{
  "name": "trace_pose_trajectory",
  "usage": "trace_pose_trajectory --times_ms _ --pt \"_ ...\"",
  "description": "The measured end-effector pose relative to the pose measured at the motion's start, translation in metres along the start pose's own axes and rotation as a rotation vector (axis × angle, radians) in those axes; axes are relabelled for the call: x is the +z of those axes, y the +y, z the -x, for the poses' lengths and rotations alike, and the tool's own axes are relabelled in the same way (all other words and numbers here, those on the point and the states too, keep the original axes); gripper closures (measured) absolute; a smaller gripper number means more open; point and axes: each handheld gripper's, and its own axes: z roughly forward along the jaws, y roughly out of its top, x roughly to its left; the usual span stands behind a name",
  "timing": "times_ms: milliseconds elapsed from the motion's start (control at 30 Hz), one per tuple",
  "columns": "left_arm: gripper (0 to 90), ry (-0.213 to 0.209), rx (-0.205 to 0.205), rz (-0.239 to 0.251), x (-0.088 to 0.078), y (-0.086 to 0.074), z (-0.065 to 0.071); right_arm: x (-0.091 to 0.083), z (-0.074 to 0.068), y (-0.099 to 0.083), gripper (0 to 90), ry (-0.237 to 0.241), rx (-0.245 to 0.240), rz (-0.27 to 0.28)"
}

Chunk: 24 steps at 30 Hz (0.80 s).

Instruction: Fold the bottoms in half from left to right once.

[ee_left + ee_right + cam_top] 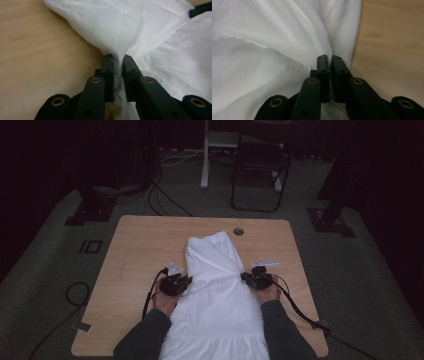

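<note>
A white cloth (220,290) lies wrinkled at the centre of the table (140,245). The left gripper (186,281) and the right gripper (246,278) each pinch its edge, jaws closed on it. No writing is readable.

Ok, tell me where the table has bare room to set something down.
The table is bare left of the white garment, from the left gripper out to the left edge, and along the far edge around the round hole. A narrower strip lies right of the right gripper. The middle and near edge are crowded by cloth and forearms.
</note>
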Motion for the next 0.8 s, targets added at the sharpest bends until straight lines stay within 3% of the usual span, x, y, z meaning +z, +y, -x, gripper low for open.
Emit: trace_pose_trajectory --times_ms 100,267,367,433,467,567,600,700,800 --pt "81.9 -0.030 -0.024 0.017 -0.018 -0.014 0.006 -0.012 -0.012 -0.014 85.4 0.028 -0.014 -0.011" --pt "81.7 -0.055 -0.003 0.002 -0.036 -0.032 0.017 -0.035 -0.031 -0.035 85.1 0.077 -0.058 -0.053" --pt "81.4 -0.053 -0.005 0.004 -0.034 -0.032 0.016 -0.044 -0.035 -0.037 71.6 0.100 -0.083 -0.094" --pt "81.3 -0.050 -0.015 0.005 -0.031 -0.031 0.016 -0.051 -0.031 -0.028 63.5 0.089 -0.096 -0.051" --pt "81.1 -0.051 -0.017 0.007 -0.031 -0.031 0.016 -0.054 -0.029 -0.020 62.1 0.077 -0.078 -0.018" --pt "80.4 -0.050 -0.016 0.012 -0.030 -0.031 0.016 -0.059 -0.024 0.005 72.5 0.080 -0.055 0.059" --pt "80.2 -0.049 -0.012 0.009 -0.029 -0.031 0.015 -0.055 -0.024 0.017 75.6 0.067 -0.067 0.067" --pt "79.8 -0.046 -0.013 0.007 -0.029 -0.032 0.016 -0.035 -0.027 0.040 76.5 0.085 -0.073 0.072" --pt "79.2 -0.046 -0.008 0.008 -0.029 -0.032 0.016 -0.006 -0.031 0.054 75.0 0.089 -0.047 0.043"
